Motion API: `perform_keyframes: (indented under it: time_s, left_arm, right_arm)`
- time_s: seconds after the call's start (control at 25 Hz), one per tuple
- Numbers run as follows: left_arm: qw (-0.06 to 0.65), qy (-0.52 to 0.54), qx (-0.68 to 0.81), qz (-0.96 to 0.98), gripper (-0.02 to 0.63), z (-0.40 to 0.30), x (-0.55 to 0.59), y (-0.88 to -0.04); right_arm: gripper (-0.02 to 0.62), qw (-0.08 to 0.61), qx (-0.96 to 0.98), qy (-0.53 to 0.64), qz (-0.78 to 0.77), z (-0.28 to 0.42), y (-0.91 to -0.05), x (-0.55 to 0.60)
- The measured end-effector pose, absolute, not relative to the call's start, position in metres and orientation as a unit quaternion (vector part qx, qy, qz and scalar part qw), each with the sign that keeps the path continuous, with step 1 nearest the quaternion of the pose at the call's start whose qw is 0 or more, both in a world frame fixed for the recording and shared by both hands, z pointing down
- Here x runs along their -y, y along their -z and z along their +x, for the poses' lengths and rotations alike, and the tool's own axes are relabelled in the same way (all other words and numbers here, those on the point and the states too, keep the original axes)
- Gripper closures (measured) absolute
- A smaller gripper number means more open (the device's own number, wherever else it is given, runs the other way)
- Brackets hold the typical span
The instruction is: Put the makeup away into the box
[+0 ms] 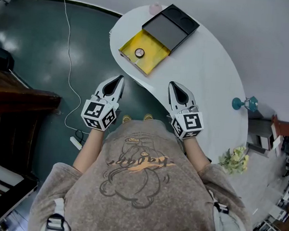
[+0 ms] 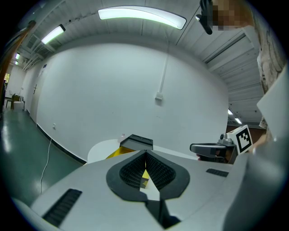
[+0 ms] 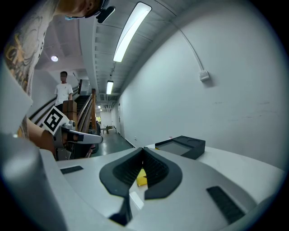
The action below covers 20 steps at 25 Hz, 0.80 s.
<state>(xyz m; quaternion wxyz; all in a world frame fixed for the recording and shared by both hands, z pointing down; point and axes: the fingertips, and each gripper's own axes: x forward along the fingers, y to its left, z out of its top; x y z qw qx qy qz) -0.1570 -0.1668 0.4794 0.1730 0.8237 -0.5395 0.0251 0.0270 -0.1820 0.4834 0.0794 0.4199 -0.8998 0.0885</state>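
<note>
An open box stands on the white curved table. Its yellow tray lies nearer me and its black lid lies open behind. A small round makeup compact lies in the yellow tray. Short of the table's near edge, my left gripper and right gripper hover side by side, both pointing toward the box. Both are shut with nothing between the jaws. The left gripper view looks past its closed tips to the black lid. The right gripper view shows the same over its own tips, with the lid beyond.
A small pink object sits at the table's far edge. A teal stand and pale flowers are at the right. A white cable and power strip lie on the dark green floor. Dark wooden furniture stands left.
</note>
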Motion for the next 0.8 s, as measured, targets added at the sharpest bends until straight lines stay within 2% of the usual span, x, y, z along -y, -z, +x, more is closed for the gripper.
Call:
perform_keyframes:
  time_s: [0.8]
  left_arm:
    - [0.179, -0.027, 0.544, 0.819, 0.584, -0.1528, 0.1629, -0.4811]
  right_arm:
    - [0.594, 0.079, 0.898, -0.095, 0.423, 0.0331, -0.4854, 0.1790]
